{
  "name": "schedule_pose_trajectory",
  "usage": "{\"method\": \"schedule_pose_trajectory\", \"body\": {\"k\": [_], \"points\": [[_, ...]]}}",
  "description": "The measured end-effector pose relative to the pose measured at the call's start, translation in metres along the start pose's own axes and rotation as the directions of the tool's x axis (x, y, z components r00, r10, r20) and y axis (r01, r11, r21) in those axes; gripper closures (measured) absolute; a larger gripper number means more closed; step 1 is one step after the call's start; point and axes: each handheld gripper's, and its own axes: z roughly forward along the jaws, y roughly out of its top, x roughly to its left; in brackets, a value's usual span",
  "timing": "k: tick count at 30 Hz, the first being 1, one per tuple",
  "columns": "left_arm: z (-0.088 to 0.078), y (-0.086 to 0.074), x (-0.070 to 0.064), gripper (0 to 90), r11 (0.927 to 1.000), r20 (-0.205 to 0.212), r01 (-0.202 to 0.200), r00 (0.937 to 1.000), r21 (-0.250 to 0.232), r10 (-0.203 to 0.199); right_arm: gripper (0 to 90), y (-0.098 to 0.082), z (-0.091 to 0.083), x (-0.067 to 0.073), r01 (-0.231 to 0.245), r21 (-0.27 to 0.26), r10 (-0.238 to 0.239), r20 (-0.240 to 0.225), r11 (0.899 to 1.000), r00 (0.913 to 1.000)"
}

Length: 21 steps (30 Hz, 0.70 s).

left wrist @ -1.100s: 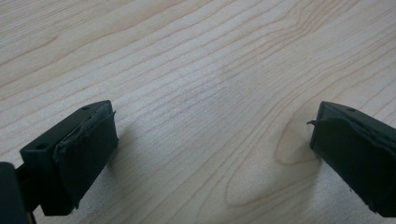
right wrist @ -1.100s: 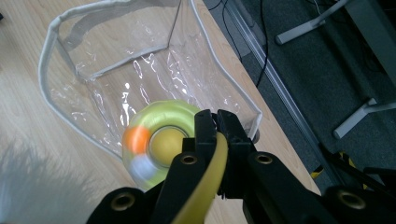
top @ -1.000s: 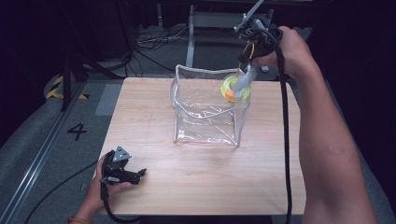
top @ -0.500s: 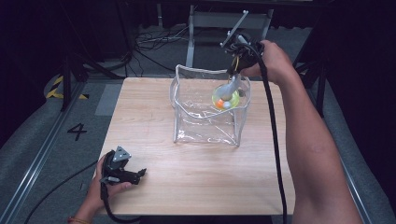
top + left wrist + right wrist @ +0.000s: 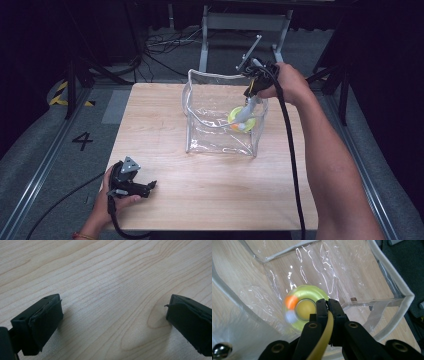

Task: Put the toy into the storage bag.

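Clear pouch loading, seen from above and along each tool. The right hand-held gripper (image 5: 243,120) reaches down through the open mouth of a transparent plastic bag (image 5: 210,131) that stands upright on the counter (image 5: 155,125), slightly toward 1 o'clock of its centre. Its jaws are clenched on a flat, yellow-green ring toy (image 5: 305,307), pinching the rim at the ring's 4 o'clock edge; a yellow strip runs back between the jaws toward the camera. The ring hangs inside the bag, near its right wall and close to the floor; whether it touches the floor cannot be told. Gripping by the rim probably keeps the jaws narrow enough to pass the bag's opening and lets the ring go in edge-free of the walls.

The left hand-held gripper (image 5: 131,182) rests near the counter's 7 o'clock corner, well apart from the bag, jaws released and wide with bare wood between them (image 5: 112,322); it appears parked, not steadying the bag.

Materials: the bag is glossy, creased vinyl with pale piped seams and a boxy shape, stiff enough to stand alone. The ring is smooth, glossy, doughnut-shaped, with an orange patch and a white patch on its rim and a yellow centre. The counter is pale, matt, fine-grained wood. Jaw pads (image 5: 46,321) are black with worn, frayed edges.
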Motion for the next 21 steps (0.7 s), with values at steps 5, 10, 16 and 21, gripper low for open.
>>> {"method": "schedule_pose_trajectory", "body": {"k": [5,10,16,21], "points": [[0.0,0.0,0.0,1.0,1.0,0.0,-0.001,1.0,0.0,0.001,88.2,-0.006,0.008,0.0,-0.001,0.011,0.001,-0.018,1.0,0.9998],[0.0,0.0,0.0,1.0,1.0,0.001,0.0,1.0,0.0,0.0,88.1,-0.012,0.017,0.0,-0.007,0.028,0.008,-0.029,1.0,0.9995],[0.0,0.0,0.001,1.0,1.0,0.001,-0.007,1.0,0.001,0.007,88.0,-0.015,0.028,0.001,-0.005,0.055,0.007,-0.043,0.998,0.9991],[0.0,0.0,0.0,1.0,1.0,0.002,-0.003,1.0,0.001,0.003,87.9,-0.016,0.033,0.003,0.0,0.079,0.003,-0.041,0.997,0.9992]]}}
